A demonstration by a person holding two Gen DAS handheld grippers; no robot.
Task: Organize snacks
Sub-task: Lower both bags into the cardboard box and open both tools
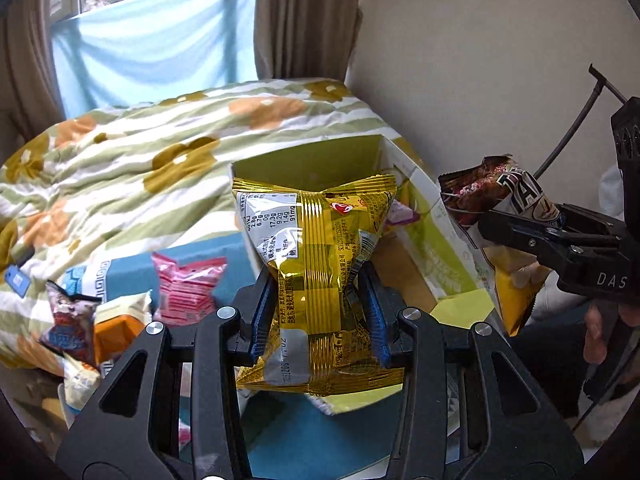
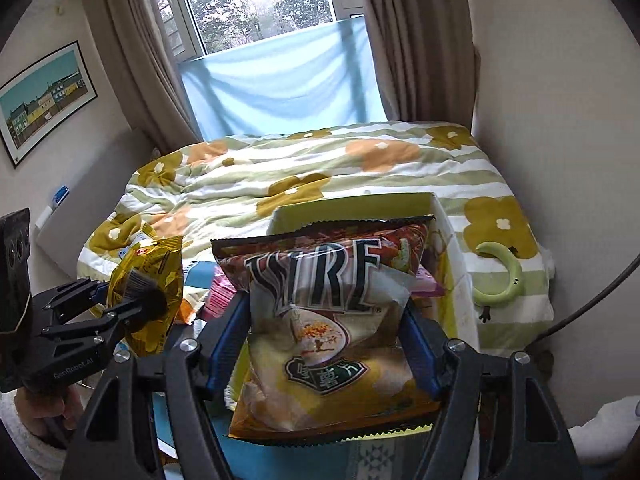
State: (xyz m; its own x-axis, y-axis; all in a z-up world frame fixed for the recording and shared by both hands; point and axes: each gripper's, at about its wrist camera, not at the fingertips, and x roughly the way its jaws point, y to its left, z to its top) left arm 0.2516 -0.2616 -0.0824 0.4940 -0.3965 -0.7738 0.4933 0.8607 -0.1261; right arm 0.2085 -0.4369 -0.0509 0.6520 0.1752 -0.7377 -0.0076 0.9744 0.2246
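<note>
Gold packet (image 1: 320,276) sat clamped in my left tool (image 1: 316,316) | right tool (image 2: 324,340) pinched chip bag (image 2: 332,320) | both hung before the open box (image 1: 424,196), some snacks inside | several packets (image 1: 188,292) left on bed (image 1: 132,152); I judged it partway.

A rumpled floral quilt in green, white and orange (image 2: 320,168) covered the bed across the middle of the frame. Brown curtains (image 2: 408,40) flanked the window (image 2: 256,0) at top centre, a pale blue cloth (image 2: 280,88) hanging below it. A framed picture of colourful houses (image 2: 40,100) hung upper left. A green crescent-shaped toy (image 2: 504,276) lay on the quilt, right.
</note>
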